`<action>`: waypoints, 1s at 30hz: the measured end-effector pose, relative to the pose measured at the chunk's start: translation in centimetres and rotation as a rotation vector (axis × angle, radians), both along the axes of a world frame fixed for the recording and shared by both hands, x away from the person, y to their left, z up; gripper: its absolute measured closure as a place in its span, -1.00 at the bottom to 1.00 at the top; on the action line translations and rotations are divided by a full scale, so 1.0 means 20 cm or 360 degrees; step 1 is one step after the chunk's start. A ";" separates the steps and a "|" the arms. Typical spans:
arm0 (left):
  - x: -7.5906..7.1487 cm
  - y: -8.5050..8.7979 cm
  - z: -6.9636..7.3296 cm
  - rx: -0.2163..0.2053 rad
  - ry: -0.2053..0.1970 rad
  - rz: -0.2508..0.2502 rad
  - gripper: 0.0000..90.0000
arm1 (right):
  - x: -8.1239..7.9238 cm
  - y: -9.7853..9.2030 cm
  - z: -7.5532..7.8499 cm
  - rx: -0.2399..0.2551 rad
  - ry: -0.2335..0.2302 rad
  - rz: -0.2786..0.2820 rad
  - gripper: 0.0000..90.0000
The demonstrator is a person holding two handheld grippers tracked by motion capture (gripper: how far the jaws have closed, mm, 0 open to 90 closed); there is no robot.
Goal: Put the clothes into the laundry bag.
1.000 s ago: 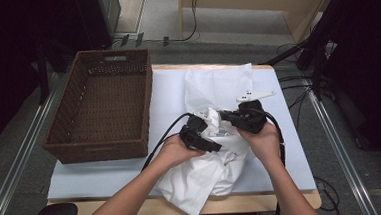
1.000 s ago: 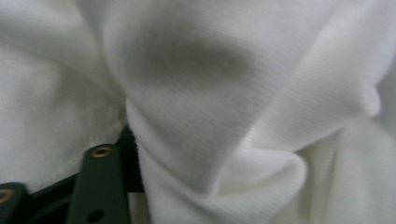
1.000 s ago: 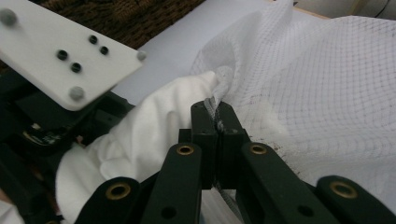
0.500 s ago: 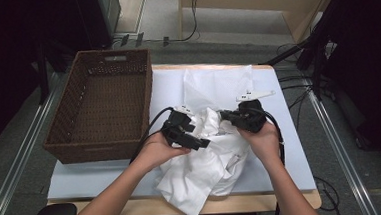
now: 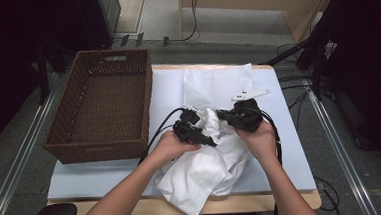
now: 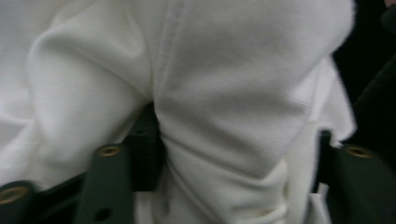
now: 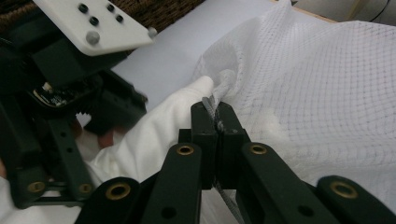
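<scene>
The white garment (image 5: 202,169) lies bunched at the front of the desk (image 5: 102,168), its top pushed toward the mesh laundry bag (image 5: 217,86) spread behind it. My right gripper (image 5: 227,115) has its jaws clenched on the bag's edge (image 7: 215,116), I judge to hold the mouth up. My left gripper (image 5: 206,139) has a thick fold of the garment (image 6: 233,116) between its 2 jaws, which have just been closing; the fold hides the pads, so I cannot tell if they pinch. The bag's opening is hard to make out. A wicker basket (image 5: 103,103) sits at the left.
</scene>
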State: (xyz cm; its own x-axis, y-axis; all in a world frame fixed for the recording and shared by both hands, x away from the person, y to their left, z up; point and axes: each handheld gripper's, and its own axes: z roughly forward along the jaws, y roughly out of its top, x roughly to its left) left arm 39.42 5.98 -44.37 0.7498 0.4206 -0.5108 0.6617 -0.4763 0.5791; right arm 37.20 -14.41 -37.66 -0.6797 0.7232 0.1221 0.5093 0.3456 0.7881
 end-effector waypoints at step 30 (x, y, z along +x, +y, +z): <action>0.00 -0.02 0.09 0.0111 -0.0013 0.0056 0.24 | -0.14 -0.02 0.04 -0.0033 -0.0011 0.0097 1.00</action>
State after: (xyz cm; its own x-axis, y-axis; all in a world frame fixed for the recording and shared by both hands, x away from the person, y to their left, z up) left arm 39.45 5.50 -42.62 0.7380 0.4810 -0.4733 0.6741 -0.4922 0.5508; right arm 34.42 -14.80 -36.82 -0.7236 0.6826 0.1028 0.4812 0.3920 0.7841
